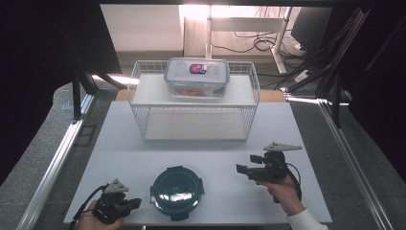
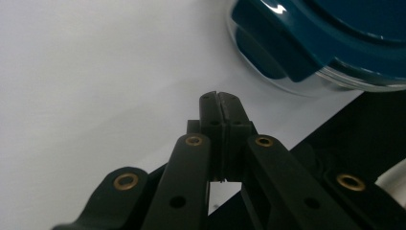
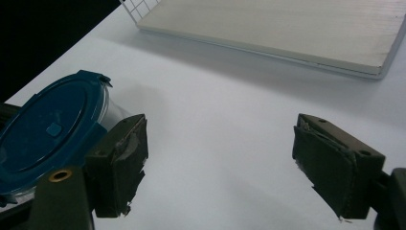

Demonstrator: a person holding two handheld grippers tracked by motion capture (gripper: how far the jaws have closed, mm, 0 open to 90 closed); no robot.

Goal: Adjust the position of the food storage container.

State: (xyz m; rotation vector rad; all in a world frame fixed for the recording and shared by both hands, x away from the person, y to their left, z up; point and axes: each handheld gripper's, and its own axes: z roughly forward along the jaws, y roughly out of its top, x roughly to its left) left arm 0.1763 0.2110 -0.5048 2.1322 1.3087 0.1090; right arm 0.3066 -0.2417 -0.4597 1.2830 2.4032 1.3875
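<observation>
- Teal-lidded round container [image 1: 177, 191] sits on the white table [image 1: 210, 143] near its front edge, between the two grippers; its lid is clipped on by tabs around the rim, and clear walls show under the lid.
- Left gripper [image 1: 136, 203] lies low at the front left corner of the table, held in the person's left hand [image 1: 91, 221], its tip pointing towards the round container and just beside it, not touching.
- From the left gripper view, the left gripper [image 2: 219, 97] has its jaws pressed fully together with nothing between them; the round container [image 2: 330, 43] is at the upper right, near the tip but apart from it.
- Right gripper [image 1: 241, 168] is held above the table to the right of the round container, in the person's right hand [image 1: 286, 191], with a white sleeve [image 1: 306, 221] at the wrist.
- From the right gripper view, the right gripper [image 3: 220, 167] has its jaws spread wide and empty, bare table between them; the round container [image 3: 48, 134] is at the left, partly behind the left jaw.
- Wire rack [image 1: 136, 103] stands at the back of the table, with two white shelves.
- On the upper shelf rests a clear rectangular box [image 1: 197, 76] with a blue-edged lid and a red and blue label on top, well apart from both grippers.
</observation>
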